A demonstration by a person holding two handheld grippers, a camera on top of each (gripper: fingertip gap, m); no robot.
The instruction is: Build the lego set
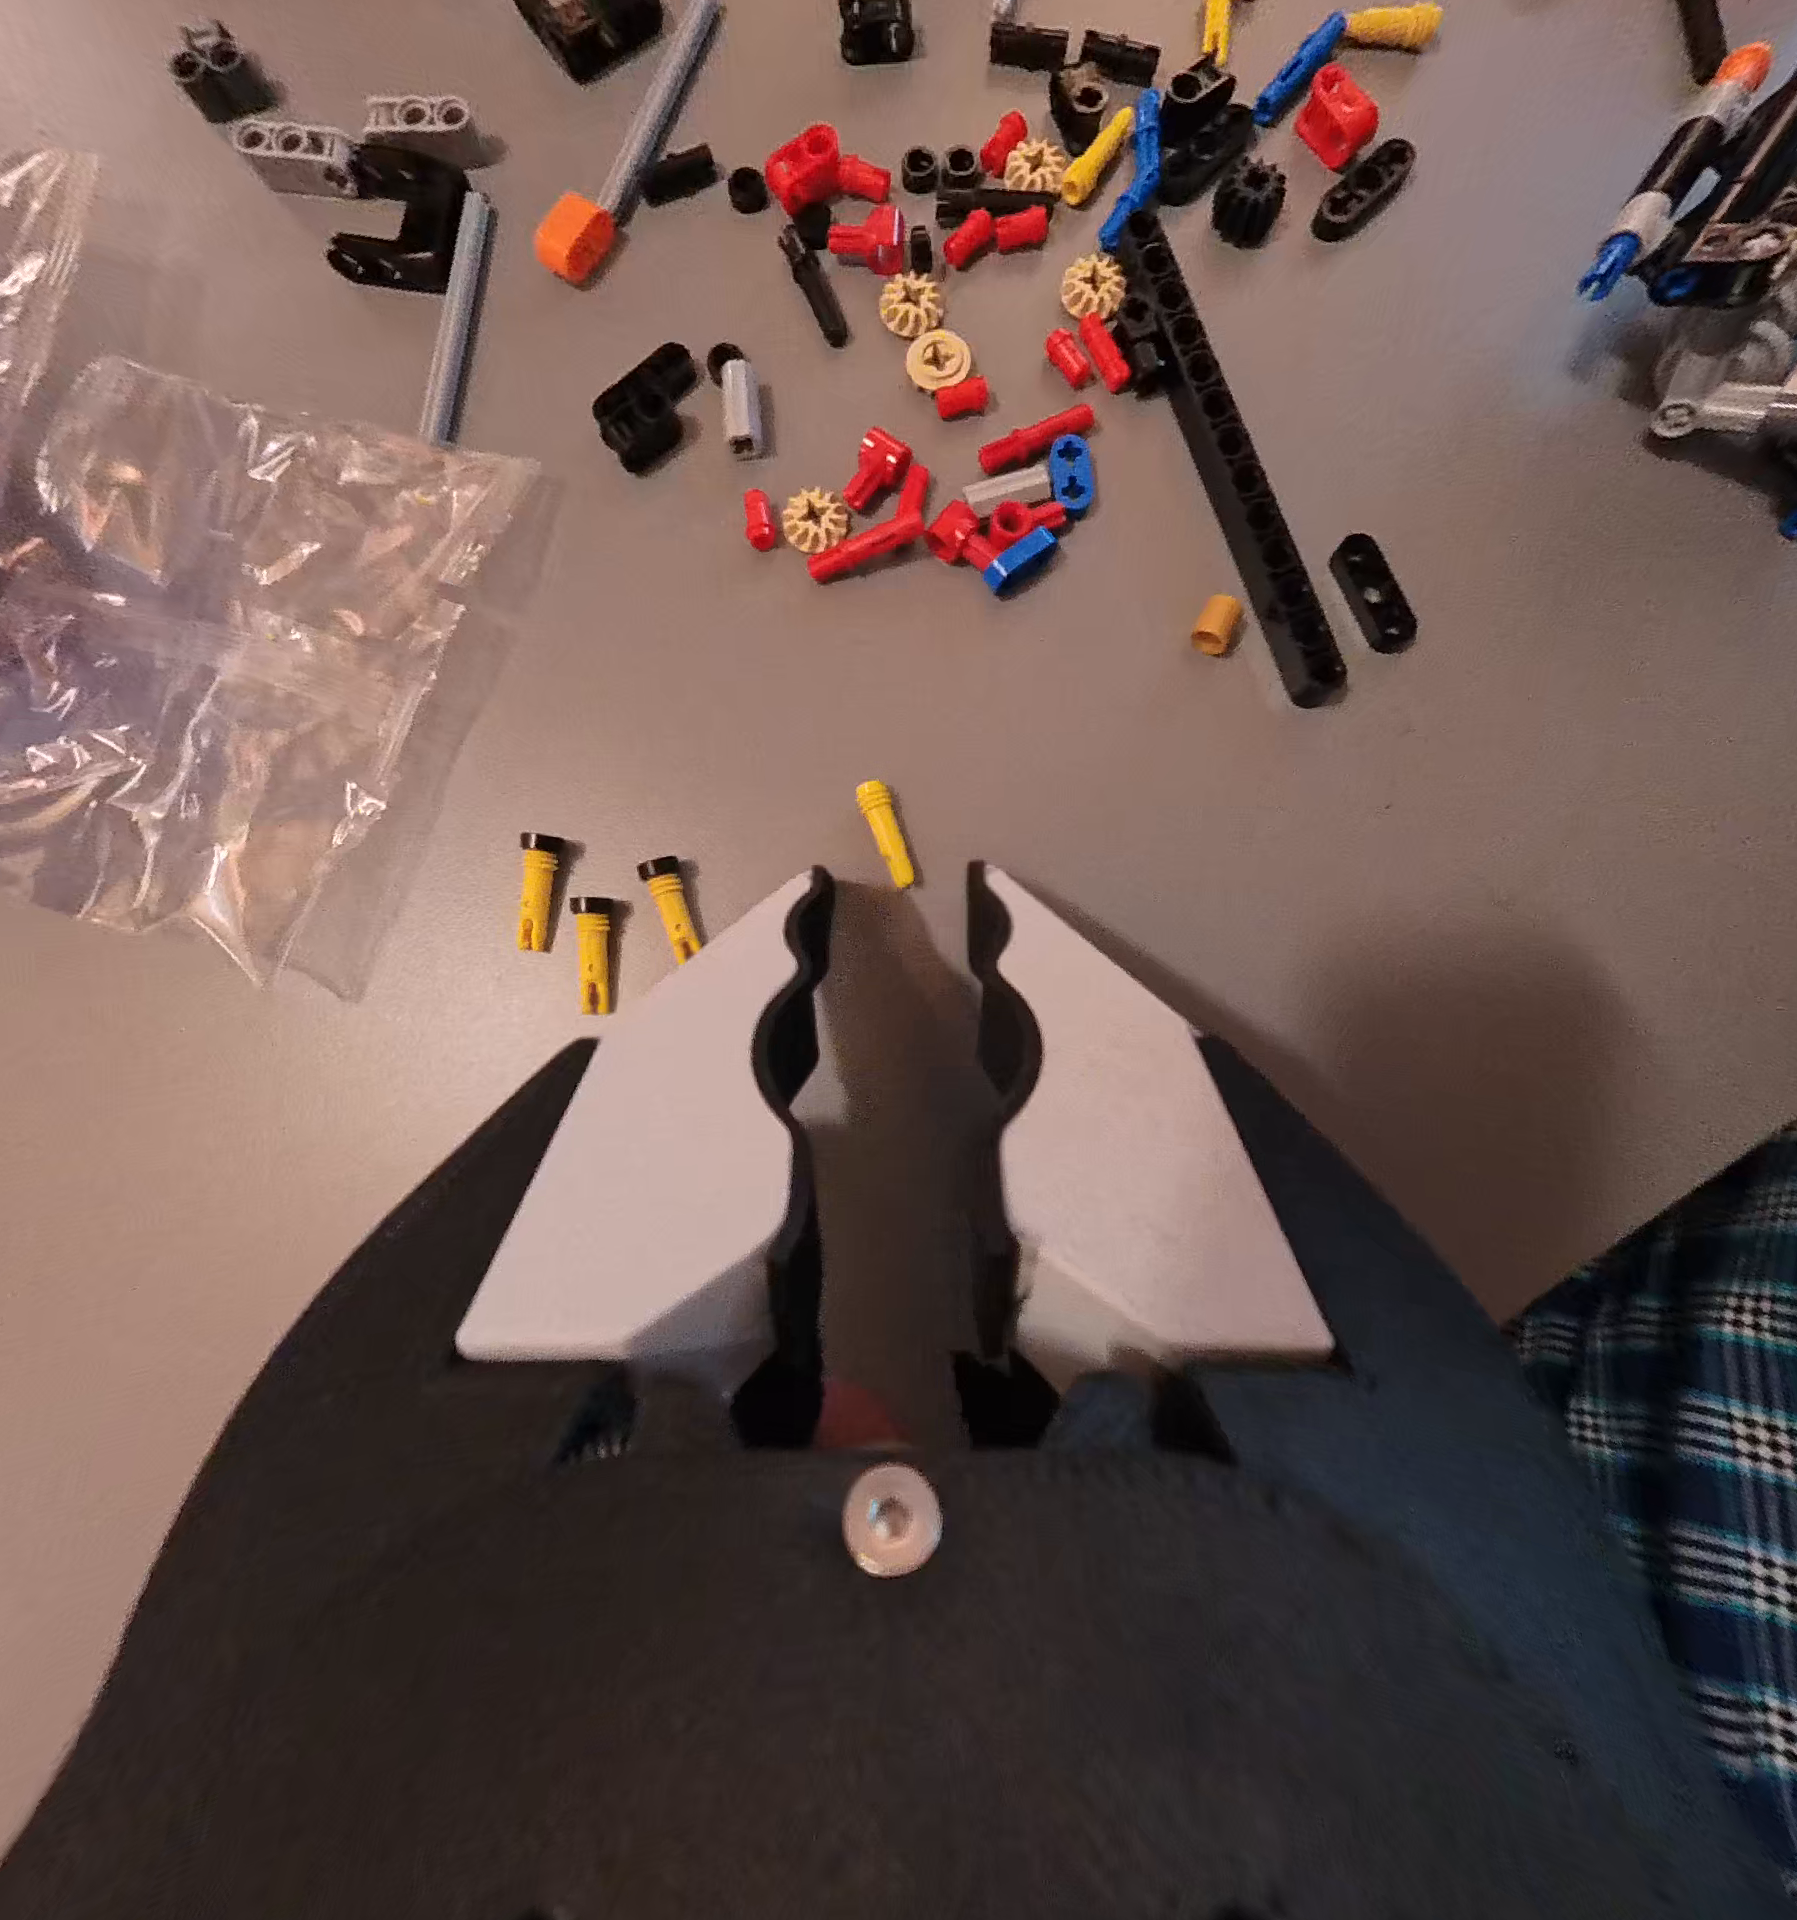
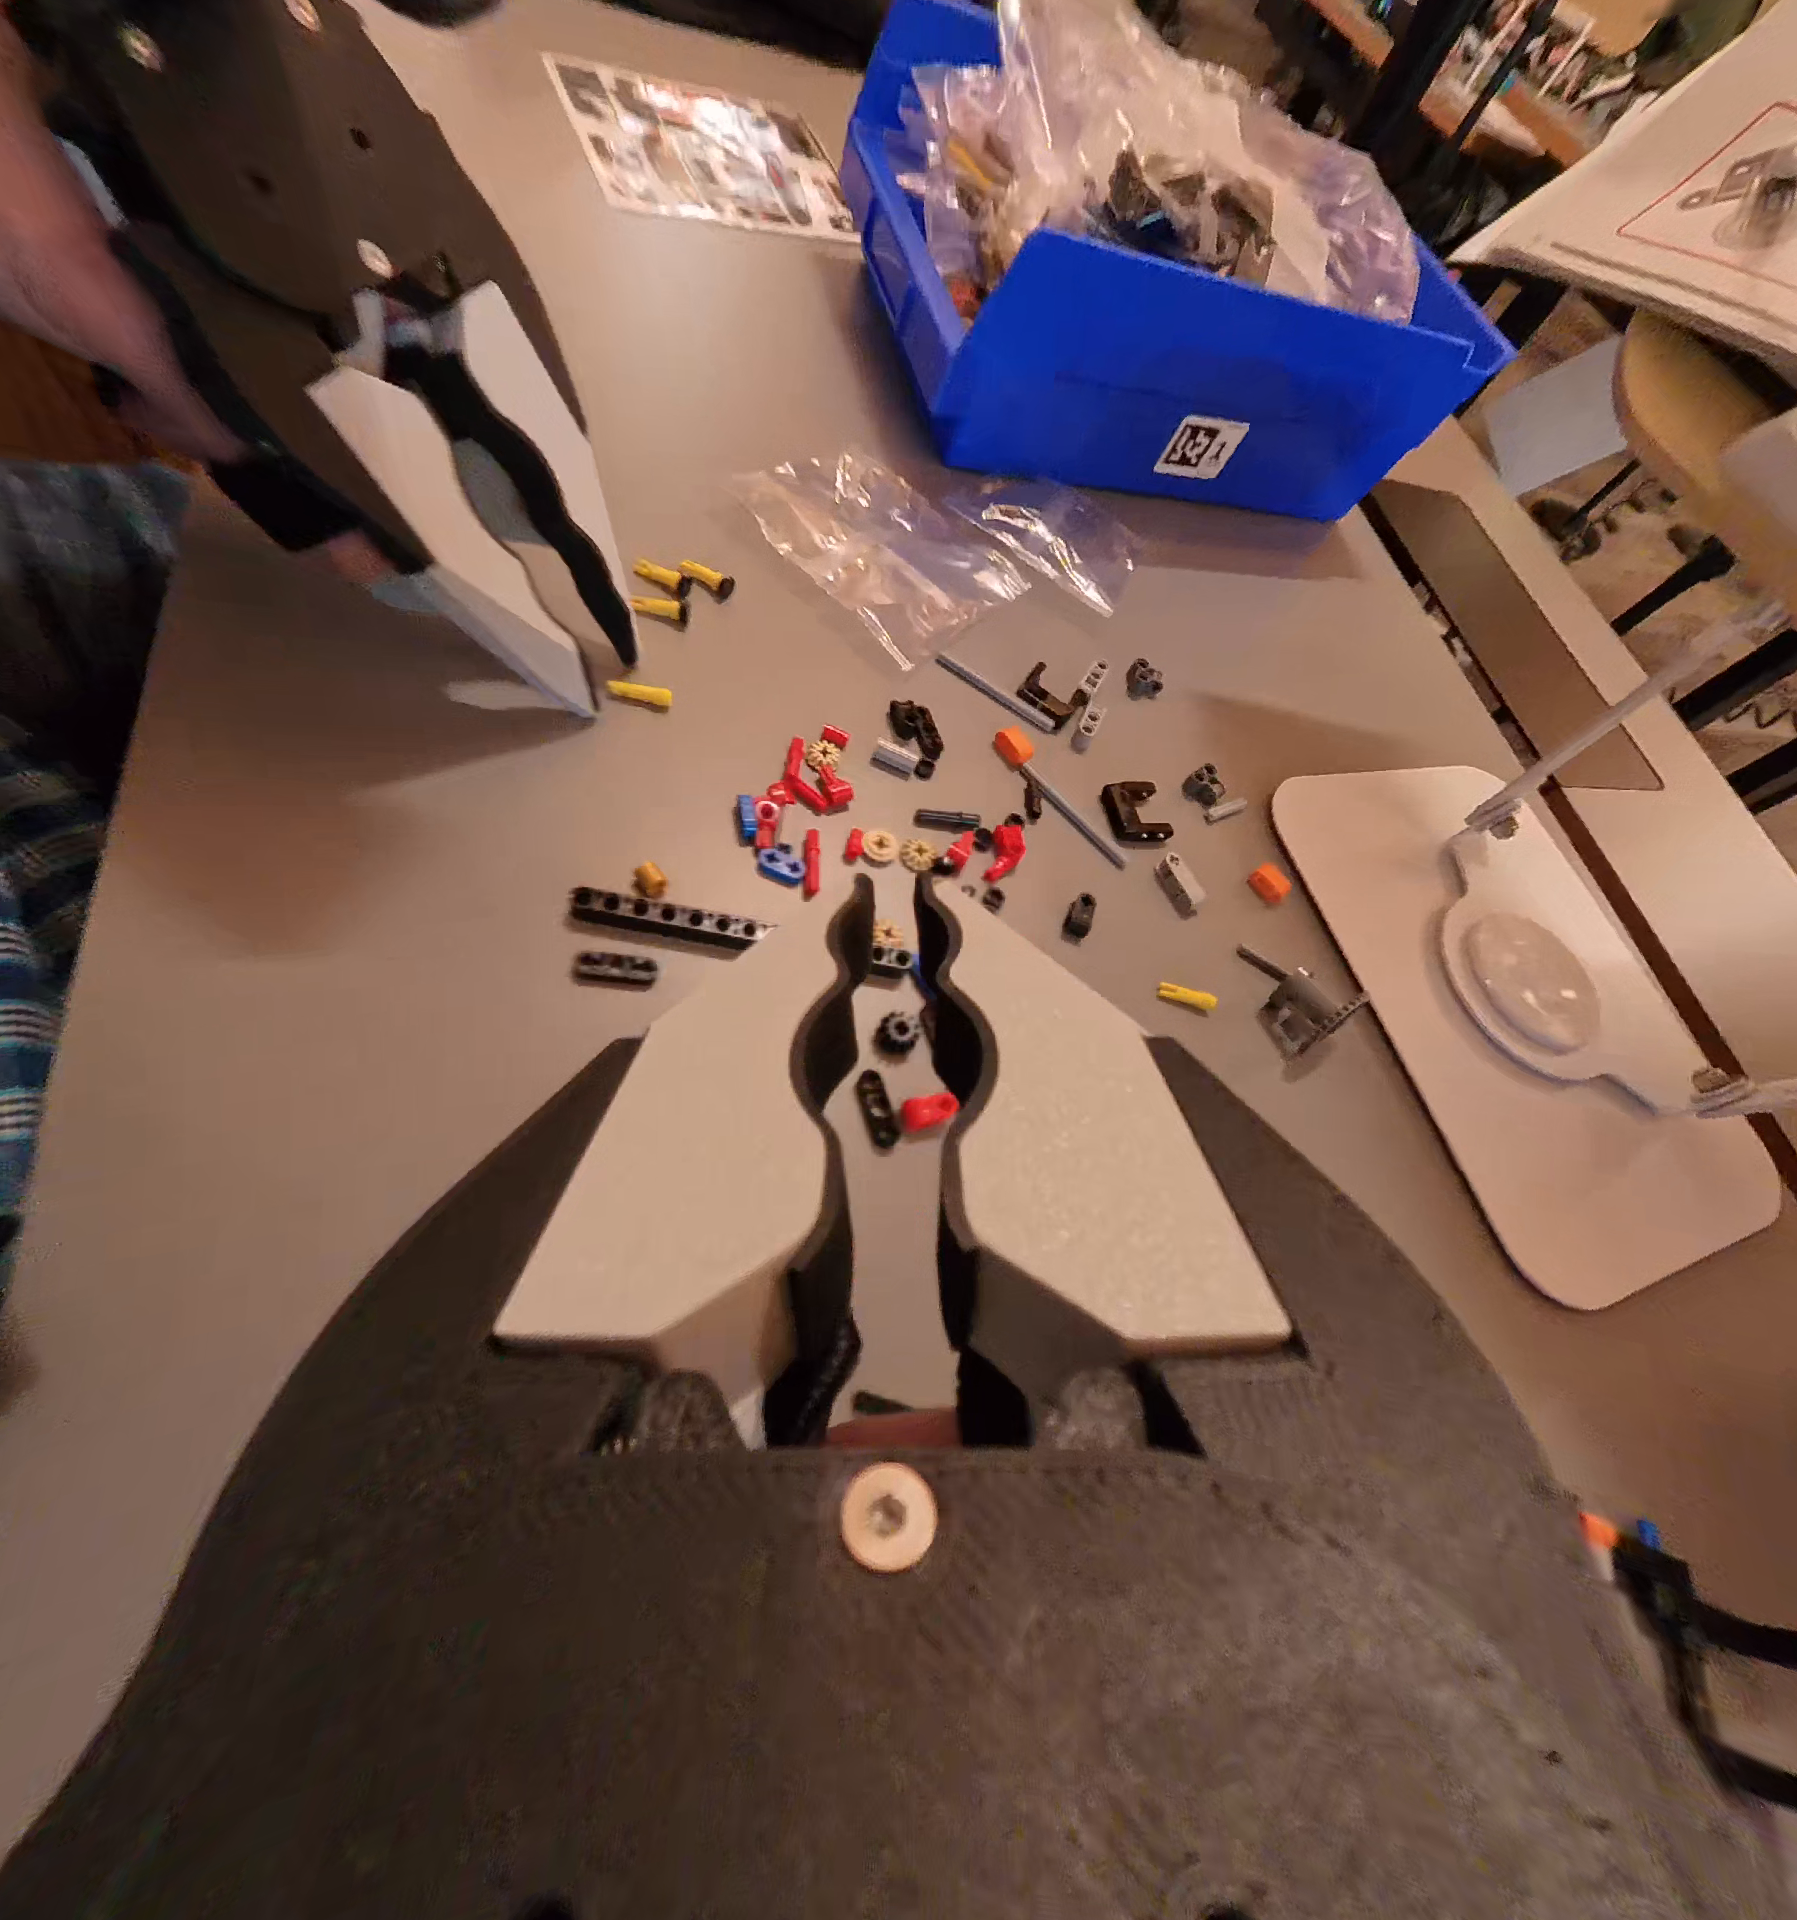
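My left gripper (image 1: pixel 902 883) is open and empty, with its tips low over the grey table (image 1: pixel 977 727). A plain yellow pin (image 1: pixel 886 831) lies just ahead of the gap between the tips. Three yellow pins with black caps (image 1: pixel 593 951) lie to its left. In the right wrist view the left gripper (image 2: pixel 611 681) stands next to that yellow pin (image 2: pixel 639 693). My right gripper (image 2: pixel 893 888) is slightly open and empty, above the pile of loose pieces (image 2: pixel 873 821). A black gear (image 2: pixel 899 1032) and a red connector (image 2: pixel 930 1110) show through its gap.
A long black beam (image 1: pixel 1226 457) and a part-built model (image 1: pixel 1746 239) lie beyond the left gripper. Clear plastic bags (image 1: pixel 198 644) lie to the left. A blue bin of bags (image 2: pixel 1133 343), an instruction sheet (image 2: pixel 707 145) and a magnifier stand (image 2: pixel 1528 1039) are on the table. The tips of one gripper are about 15 cm away from the tips of the other. The left gripper is farther from the red connector (image 2: pixel 930 1110), some 15 cm, than the right, some 10 cm. The left camera catches it too, in the left wrist view (image 1: pixel 1362 94).
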